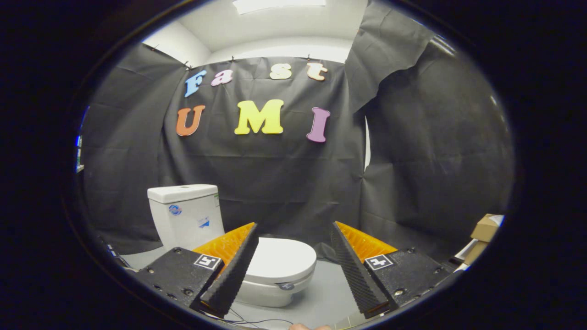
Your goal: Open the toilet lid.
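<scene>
Wide-spread fingers frame the closed toilet lid; perhaps a cardboard box sits well apart.

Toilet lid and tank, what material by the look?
Toilet lid: likely smooth plastic, matte white, thin flat shell. Tank: probably glazed ceramic, with a faint sheen and thick rounded edges. Claw open, lid just beyond its fingers.

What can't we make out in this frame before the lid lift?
- Toilet lid, gripper view: its near left part sits behind one finger of the open tongs, so no grip edge is readable there.
- Hinge where the lid meets the tank: covered by that same finger.
- Stickers on the tank: too small to read.
- Cardboard box beyond the other finger: only partly in view.
</scene>
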Demonstrator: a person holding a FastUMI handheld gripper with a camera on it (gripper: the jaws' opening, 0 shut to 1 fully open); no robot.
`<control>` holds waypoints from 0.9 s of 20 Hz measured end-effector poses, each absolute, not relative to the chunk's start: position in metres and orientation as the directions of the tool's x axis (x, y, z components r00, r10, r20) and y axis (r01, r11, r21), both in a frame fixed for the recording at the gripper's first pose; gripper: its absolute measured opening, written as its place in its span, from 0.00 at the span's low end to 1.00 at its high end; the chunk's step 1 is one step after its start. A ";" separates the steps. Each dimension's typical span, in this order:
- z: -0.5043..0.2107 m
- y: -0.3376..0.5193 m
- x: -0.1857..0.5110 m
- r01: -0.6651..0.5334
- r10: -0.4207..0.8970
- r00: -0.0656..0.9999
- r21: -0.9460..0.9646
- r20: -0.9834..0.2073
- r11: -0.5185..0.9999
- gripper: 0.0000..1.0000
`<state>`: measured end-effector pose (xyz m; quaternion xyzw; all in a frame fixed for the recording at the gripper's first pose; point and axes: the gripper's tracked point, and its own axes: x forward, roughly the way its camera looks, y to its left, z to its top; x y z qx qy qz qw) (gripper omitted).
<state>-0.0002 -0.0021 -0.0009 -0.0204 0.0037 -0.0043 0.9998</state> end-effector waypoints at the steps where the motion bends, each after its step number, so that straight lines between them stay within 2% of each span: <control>1: -0.001 -0.002 0.000 0.008 -0.008 1.000 -0.038 -0.006 0.999 0.99; 18: -0.027 0.005 0.022 0.000 0.003 0.996 0.035 -0.087 0.999 0.99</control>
